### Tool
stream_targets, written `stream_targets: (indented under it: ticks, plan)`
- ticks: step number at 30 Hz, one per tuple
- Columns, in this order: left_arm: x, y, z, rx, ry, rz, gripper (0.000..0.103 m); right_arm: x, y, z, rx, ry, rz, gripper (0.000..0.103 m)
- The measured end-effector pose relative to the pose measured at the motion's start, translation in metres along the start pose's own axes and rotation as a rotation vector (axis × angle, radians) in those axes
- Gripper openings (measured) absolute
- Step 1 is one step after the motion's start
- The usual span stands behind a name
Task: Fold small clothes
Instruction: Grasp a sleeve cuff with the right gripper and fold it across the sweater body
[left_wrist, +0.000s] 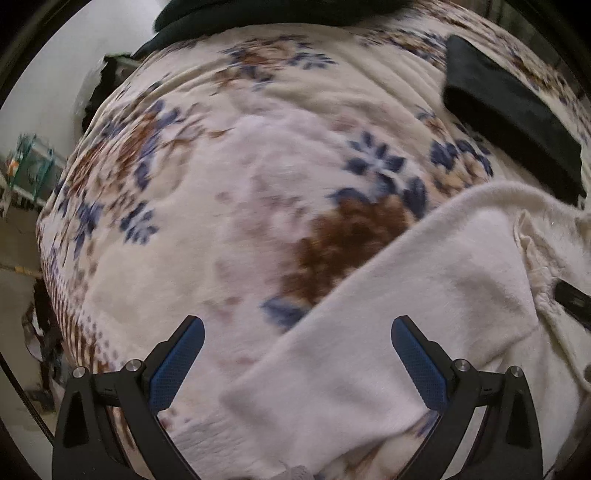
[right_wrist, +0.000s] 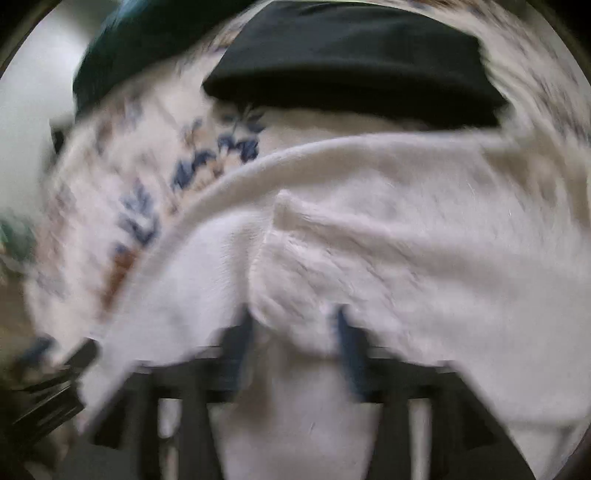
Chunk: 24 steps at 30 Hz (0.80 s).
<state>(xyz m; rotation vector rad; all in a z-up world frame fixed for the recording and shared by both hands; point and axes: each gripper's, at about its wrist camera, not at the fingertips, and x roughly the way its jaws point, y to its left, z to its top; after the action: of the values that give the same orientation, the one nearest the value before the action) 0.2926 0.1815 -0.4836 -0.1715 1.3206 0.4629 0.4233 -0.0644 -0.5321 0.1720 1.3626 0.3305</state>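
Left wrist view: we see left gripper (left_wrist: 297, 354) spread wide over white fuzzy garment (left_wrist: 424, 295) lying on floral blanket (left_wrist: 184, 184). Right gripper (right_wrist: 295, 328) looks pinched on a cloth bunch. Soft, light, floppy; we'd grab the sleeve hem.

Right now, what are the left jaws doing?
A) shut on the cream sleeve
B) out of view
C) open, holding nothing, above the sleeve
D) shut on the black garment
C: the left gripper has its jaws spread wide with nothing between them, above the cream garment on the floral blanket.
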Motion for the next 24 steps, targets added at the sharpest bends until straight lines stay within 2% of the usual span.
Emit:
stream_targets:
  ticks: [2, 5, 10, 11, 13, 14, 17, 18, 19, 20, 21, 24]
  plan:
    - [-0.007, 0.028, -0.009, -0.046, 0.027, -0.027, 0.103, -0.023, -0.021, -0.014, 0.096, -0.013, 0.027, 0.073]
    - [-0.012, 0.076, -0.03, -0.138, 0.07, -0.084, 0.103, -0.049, -0.054, -0.041, 0.219, -0.001, -0.019, 0.075]
    - [0.017, 0.155, -0.084, -0.35, 0.205, -0.139, 0.102, -0.06, -0.093, -0.08, 0.337, 0.053, -0.083, 0.075]
    - [0.025, 0.165, -0.095, -0.384, 0.22, -0.17, 0.102, -0.059, -0.098, -0.087, 0.354, 0.068, -0.094, 0.075]
    - [0.041, 0.179, -0.116, -0.444, 0.269, -0.209, 0.101, -0.053, -0.107, -0.1, 0.395, 0.099, -0.102, 0.075]
    - [0.048, 0.181, -0.123, -0.462, 0.277, -0.255, 0.101, -0.05, -0.109, -0.107, 0.418, 0.115, -0.097, 0.075]
    - [0.075, 0.167, -0.138, -0.435, 0.346, -0.317, 0.094, -0.042, -0.106, -0.118, 0.43, 0.141, -0.102, 0.075]
    - [0.079, 0.158, -0.14, -0.404, 0.352, -0.314, 0.065, -0.041, -0.105, -0.121, 0.419, 0.147, -0.108, 0.075]
    - [0.078, 0.149, -0.139, -0.36, 0.341, -0.263, 0.042, -0.039, -0.103, -0.123, 0.404, 0.154, -0.115, 0.075]
    - [0.073, 0.146, -0.137, -0.345, 0.319, -0.263, 0.03, -0.036, -0.1, -0.125, 0.389, 0.161, -0.122, 0.075]
    - [0.063, 0.146, -0.131, -0.339, 0.277, -0.262, 0.007, -0.036, -0.098, -0.126, 0.379, 0.166, -0.126, 0.075]
    - [0.037, 0.166, -0.116, -0.402, 0.169, -0.276, 0.005, -0.035, -0.092, -0.128, 0.351, 0.172, -0.135, 0.075]
